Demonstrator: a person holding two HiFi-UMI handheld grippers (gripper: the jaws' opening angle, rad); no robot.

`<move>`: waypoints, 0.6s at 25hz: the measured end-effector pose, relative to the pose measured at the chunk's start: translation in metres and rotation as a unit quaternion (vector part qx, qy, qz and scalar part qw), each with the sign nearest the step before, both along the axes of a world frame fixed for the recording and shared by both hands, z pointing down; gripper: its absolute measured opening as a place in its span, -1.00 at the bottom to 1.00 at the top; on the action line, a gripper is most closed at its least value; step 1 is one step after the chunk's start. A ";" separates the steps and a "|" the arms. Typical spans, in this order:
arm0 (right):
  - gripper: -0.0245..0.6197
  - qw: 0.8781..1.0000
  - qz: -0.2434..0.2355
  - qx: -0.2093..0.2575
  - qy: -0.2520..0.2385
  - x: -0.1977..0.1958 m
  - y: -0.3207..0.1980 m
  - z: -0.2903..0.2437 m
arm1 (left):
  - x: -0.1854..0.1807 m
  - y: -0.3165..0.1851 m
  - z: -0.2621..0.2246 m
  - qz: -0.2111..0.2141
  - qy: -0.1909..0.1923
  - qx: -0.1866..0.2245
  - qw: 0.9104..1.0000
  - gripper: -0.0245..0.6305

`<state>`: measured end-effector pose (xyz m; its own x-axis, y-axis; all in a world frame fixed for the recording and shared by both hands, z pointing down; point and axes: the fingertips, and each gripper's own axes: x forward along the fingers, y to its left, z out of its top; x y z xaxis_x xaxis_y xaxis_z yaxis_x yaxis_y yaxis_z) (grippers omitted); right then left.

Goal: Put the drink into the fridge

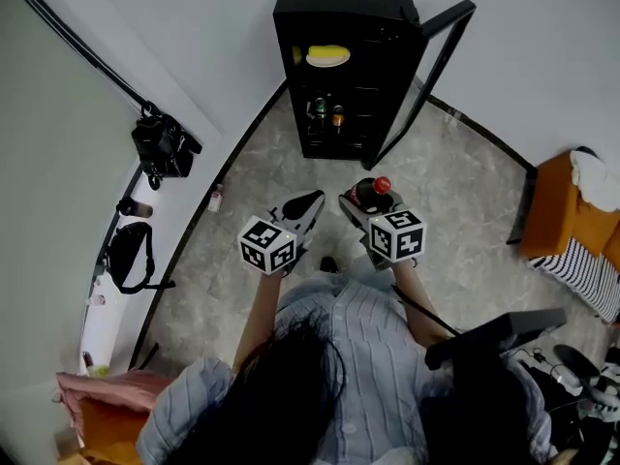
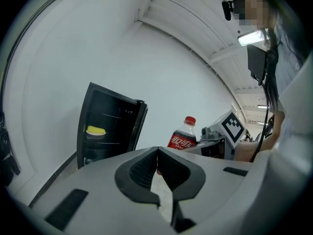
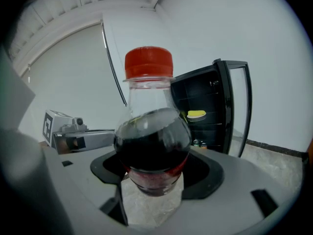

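We held the upright drink [image 1: 373, 190] clenched in the fingers of our right gripper [image 3: 156, 174], the open fridge [image 1: 339, 8] at twelve o'clock, our left gripper [image 2: 157, 163] pinched together, empty.

Grey marbled floor tiles [image 1: 455, 192] cover the room, edged by a dark skirting [image 1: 223, 177] below plain white walls [image 1: 194, 27]. At the right stands an orange seat [image 1: 552, 211], with a striped cloth [image 1: 581, 274] just beside it. Black bags [image 1: 131, 255] lie along the left wall. Overhead, a white panelled ceiling [image 2: 195, 23] carries a lit strip lamp [image 2: 252, 37].
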<state>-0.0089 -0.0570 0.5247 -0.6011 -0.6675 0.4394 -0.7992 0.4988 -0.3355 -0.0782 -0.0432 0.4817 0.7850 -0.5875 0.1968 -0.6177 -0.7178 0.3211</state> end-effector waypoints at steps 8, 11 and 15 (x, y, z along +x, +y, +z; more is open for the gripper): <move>0.03 1.000 0.003 -0.010 -0.001 -0.003 -0.013 0.006 | -0.004 -0.009 0.011 0.002 0.000 -0.019 1.000 -0.90; 0.03 1.000 0.005 -0.015 -0.003 -0.005 -0.026 0.011 | -0.008 -0.019 0.017 -0.001 -0.004 -0.026 1.000 -0.90; 0.03 1.000 0.002 -0.022 -0.007 -0.007 -0.051 0.017 | -0.012 -0.041 0.020 -0.008 -0.007 -0.031 0.999 -0.90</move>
